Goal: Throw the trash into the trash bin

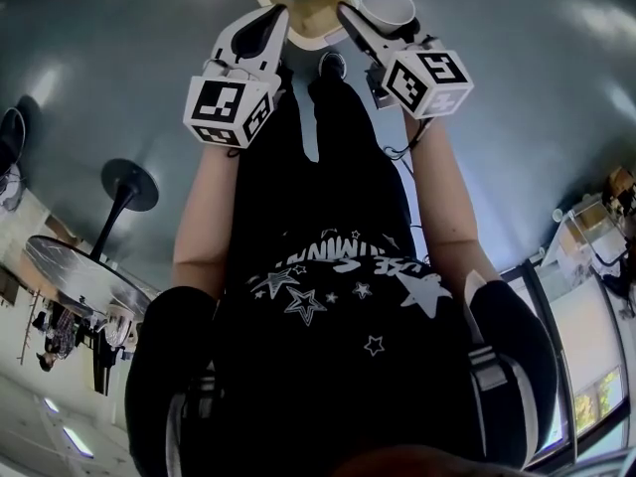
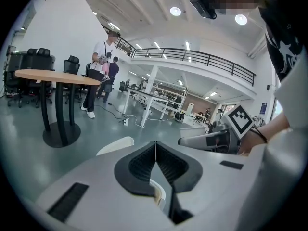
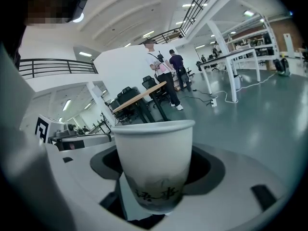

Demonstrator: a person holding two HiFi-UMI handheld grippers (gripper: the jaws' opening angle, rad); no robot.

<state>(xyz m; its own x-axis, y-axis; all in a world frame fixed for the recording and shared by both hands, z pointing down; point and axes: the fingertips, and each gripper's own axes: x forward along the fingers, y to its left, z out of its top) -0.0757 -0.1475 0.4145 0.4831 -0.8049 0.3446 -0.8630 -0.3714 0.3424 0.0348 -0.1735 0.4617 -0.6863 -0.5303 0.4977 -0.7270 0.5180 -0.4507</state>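
Right gripper [image 1: 370, 26] clamps a white paper cup [image 3: 154, 162], its jaws standing wide against the cup's wall. The cup is plain white with a rolled rim and black characters printed near its base. Its long axis stands upright, crosswise to the jaws, with the mouth up and the base dropping below the jaw pads. Just left of the cup, the left gripper [image 2: 155, 154] is closed on the thin edge of a cream food container [image 1: 320, 13].
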